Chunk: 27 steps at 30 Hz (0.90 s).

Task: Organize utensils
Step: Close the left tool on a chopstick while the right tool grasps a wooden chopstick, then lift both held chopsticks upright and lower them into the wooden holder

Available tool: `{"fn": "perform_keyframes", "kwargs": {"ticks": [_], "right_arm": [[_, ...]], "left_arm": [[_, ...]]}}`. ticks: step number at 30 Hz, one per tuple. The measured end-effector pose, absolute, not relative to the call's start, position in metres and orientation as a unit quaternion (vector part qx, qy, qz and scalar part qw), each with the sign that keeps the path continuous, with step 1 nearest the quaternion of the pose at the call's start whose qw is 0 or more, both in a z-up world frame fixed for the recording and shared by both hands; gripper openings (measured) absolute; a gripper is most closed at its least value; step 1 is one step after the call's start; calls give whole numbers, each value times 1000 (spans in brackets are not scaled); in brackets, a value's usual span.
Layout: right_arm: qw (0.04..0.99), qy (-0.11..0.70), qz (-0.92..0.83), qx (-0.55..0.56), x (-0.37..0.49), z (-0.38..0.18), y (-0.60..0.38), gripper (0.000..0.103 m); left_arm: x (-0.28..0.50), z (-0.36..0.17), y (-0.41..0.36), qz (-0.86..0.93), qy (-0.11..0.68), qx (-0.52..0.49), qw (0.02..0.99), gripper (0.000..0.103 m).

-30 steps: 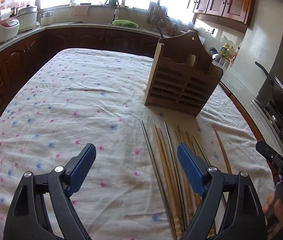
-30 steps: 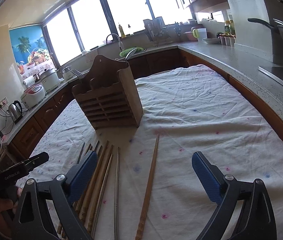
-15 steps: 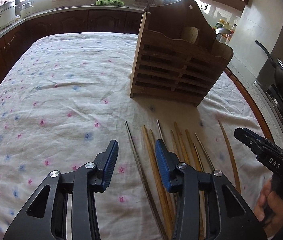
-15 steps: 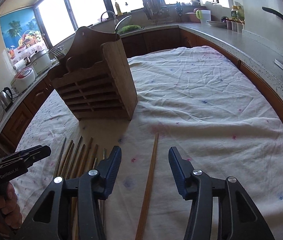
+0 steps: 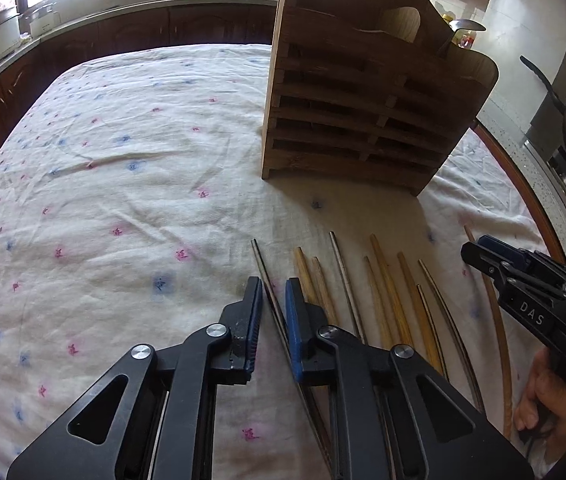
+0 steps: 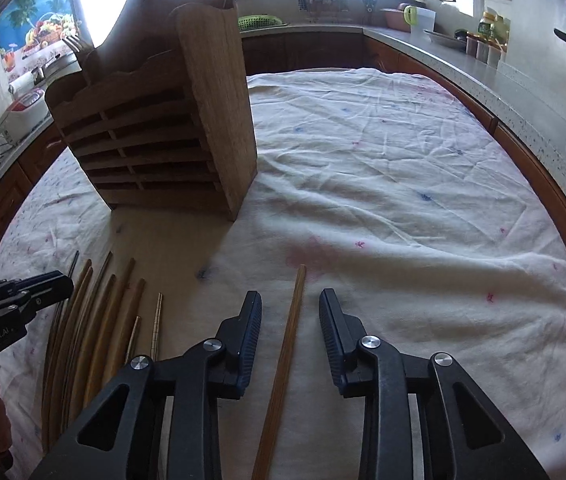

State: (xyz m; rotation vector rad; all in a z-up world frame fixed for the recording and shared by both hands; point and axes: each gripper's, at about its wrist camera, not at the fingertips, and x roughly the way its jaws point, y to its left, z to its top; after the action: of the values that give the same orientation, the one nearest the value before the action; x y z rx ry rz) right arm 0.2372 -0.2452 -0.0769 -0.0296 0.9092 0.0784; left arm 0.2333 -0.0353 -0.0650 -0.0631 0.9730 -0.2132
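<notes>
L gripper, lower centre of its frame, clenched on metal chopstick; stick's long axis runs along the fingers toward wooden holder, upper right. R gripper closing, pads not yet touching wooden chopstick lying lengthwise between jaws, holder upper left.

Bare tablecloth left (open), wooden utensil holder blocking ahead

One wooden utensil rack — about ten chopsticks — two grippers.
</notes>
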Motion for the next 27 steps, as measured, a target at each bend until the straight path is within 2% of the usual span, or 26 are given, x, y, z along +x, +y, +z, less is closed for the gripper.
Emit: {"fn": "perform_keyframes", "kwargs": {"ticks": [2, 4, 13, 27], "right_arm": [[898, 438, 38, -21, 237, -77, -243, 14], [898, 437, 36, -26, 236, -77, -241, 7], [905, 418, 69, 40, 212, -56, -252, 5], [942, 306, 117, 67, 151, 43, -251, 5]], "left_arm": [[235, -65, -34, -107, 465, -35, 878, 7], [237, -65, -34, -109, 465, -37, 878, 7], [217, -46, -14, -129, 448, -75, 882, 4], [147, 51, 13, -164, 335, -116, 921, 4]]}}
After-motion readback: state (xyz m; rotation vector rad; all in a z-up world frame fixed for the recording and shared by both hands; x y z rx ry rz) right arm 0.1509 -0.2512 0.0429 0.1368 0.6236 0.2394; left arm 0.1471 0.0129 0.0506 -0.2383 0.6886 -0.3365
